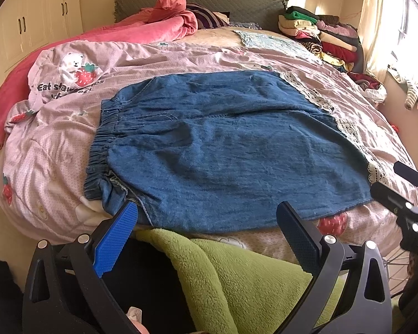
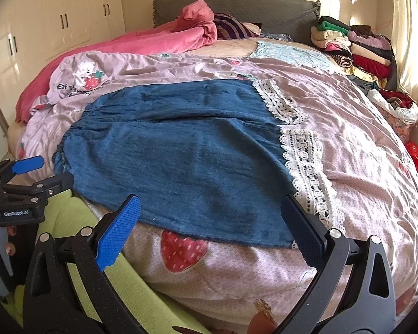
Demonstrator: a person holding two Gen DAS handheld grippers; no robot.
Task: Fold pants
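Note:
Blue denim pants (image 1: pixel 225 150) lie flat across the bed, elastic waistband (image 1: pixel 103 142) at the left, white lace leg cuffs (image 1: pixel 320 100) at the right. They also show in the right wrist view (image 2: pixel 186 161), with the lace cuffs (image 2: pixel 306 161) to the right. My left gripper (image 1: pixel 209 217) is open and empty, at the pants' near edge by the waistband end. My right gripper (image 2: pixel 211 211) is open and empty, at the near edge by the lace cuff end. The left gripper also shows at the left of the right wrist view (image 2: pixel 28 175).
The pants lie on a pink strawberry-print quilt (image 2: pixel 362 167). A green fleece blanket (image 1: pixel 250 278) hangs at the near bed edge. A pink blanket (image 1: pixel 153 27) and stacked folded clothes (image 1: pixel 320 33) sit at the far end. White cupboards (image 2: pixel 55 27) stand at the left.

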